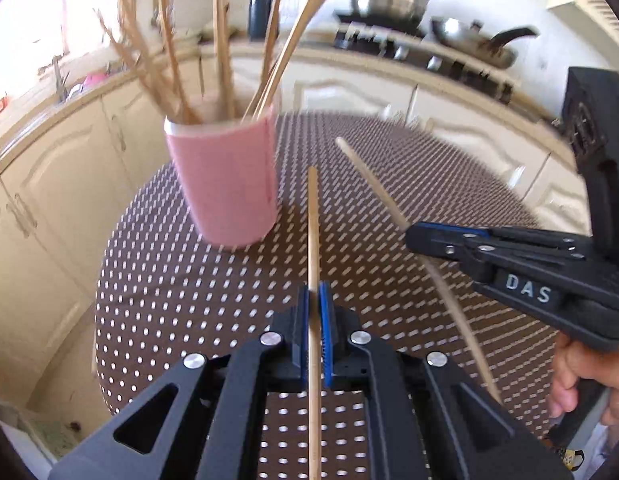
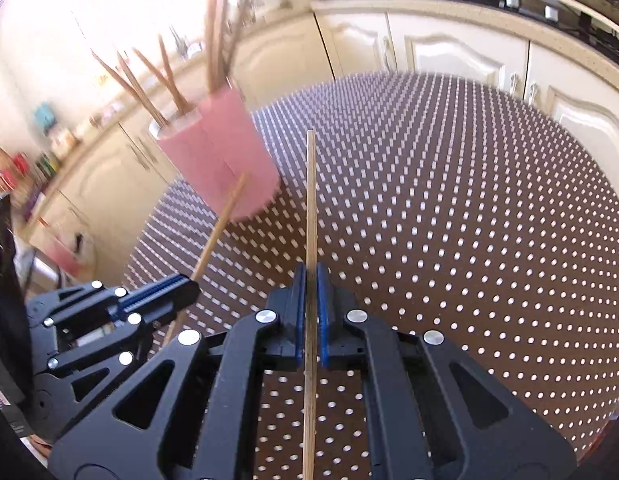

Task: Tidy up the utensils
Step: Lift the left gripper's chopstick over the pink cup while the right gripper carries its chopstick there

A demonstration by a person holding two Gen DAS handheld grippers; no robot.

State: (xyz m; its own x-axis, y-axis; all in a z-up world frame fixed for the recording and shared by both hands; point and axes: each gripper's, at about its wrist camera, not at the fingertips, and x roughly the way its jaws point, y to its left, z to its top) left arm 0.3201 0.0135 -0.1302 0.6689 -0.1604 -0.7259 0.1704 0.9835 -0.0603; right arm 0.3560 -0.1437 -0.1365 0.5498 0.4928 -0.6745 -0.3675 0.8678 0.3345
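Left wrist view shows the left gripper [image 1: 318, 312] clamped on a thin wooden chopstick [image 1: 313, 248] whose long axis points forward just right of the pink cylindrical cup [image 1: 225, 184], nearer than the right gripper [image 2: 310, 304], which pinches another wooden stick [image 2: 310, 208].

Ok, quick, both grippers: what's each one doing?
Left gripper: shut on a chopstick.
Right gripper: shut on another chopstick.

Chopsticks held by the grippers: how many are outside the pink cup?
2. One chopstick is clamped in the left gripper; the other chopstick is in the right gripper. Both point toward the pink cup.
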